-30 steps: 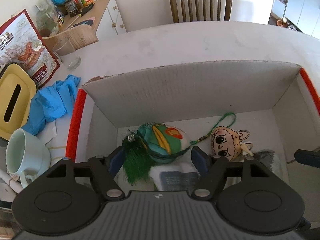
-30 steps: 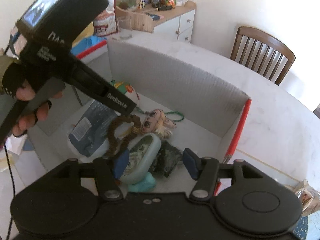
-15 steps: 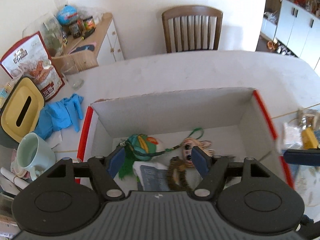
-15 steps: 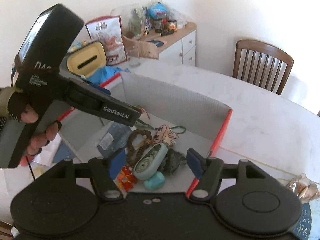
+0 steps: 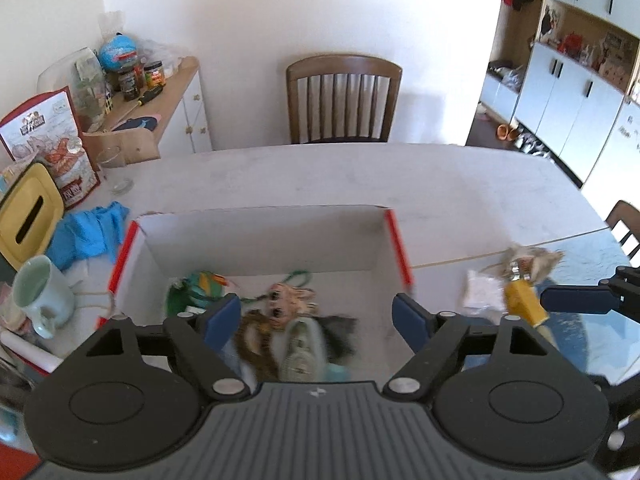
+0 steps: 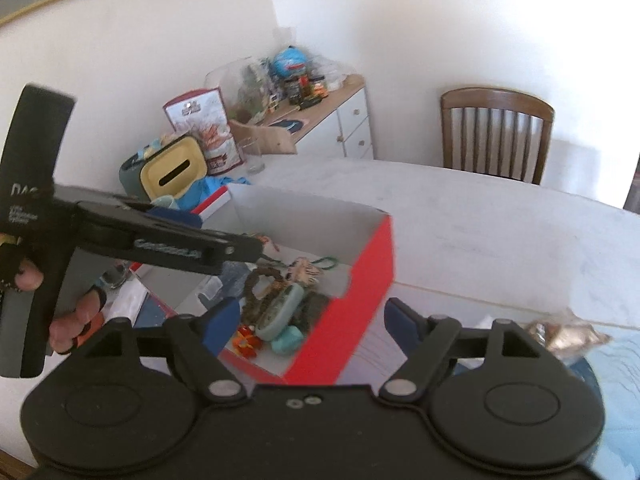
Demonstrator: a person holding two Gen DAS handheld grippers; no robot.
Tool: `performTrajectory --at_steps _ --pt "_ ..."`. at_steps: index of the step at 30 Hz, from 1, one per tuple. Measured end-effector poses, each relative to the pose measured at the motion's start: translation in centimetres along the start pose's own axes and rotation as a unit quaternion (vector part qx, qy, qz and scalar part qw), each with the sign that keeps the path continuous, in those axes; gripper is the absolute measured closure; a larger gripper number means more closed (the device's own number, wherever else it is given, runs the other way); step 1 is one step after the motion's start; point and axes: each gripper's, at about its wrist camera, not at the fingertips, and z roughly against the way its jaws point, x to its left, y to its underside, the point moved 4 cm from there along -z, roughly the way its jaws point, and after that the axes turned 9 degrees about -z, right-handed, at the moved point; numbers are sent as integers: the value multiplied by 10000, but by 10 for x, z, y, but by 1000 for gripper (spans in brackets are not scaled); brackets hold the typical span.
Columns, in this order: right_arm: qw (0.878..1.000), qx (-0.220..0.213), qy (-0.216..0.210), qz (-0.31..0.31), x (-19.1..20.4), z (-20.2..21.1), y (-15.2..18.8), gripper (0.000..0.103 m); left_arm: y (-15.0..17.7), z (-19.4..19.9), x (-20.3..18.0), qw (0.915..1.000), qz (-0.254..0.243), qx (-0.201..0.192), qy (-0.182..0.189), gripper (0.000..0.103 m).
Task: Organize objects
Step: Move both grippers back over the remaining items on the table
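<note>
Both claws are opening wide with nothing between their pads: the left gripper (image 5: 316, 320) and right gripper (image 6: 310, 322) are hovering above the near side of the red-edged box (image 5: 394, 240). 1 pale green case (image 6: 280, 312) is lying inside, beside a brown bead loop (image 6: 260, 284), far below them.

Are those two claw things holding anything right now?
No. The left hand-held gripper and right hand-held gripper are both empty, jaws opening above the box of trinkets.
</note>
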Motion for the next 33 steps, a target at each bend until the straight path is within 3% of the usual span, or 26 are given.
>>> performTrajectory --at_steps 12,16,21,33 --pt "9984 -194 368 -395 -88 59 32 12 6 9 -71 9995 -16 -123 280 19" --pt "9971 -203 522 -524 -114 72 41 11 5 5 -95 9991 -29 -190 366 2" --pt "9955 -173 654 -665 -145 83 50 11 5 -1 -124 9986 -161 -289 403 1" --pt "9953 216 829 -445 -186 69 76 13 17 -64 -174 9979 -439 54 474 0"
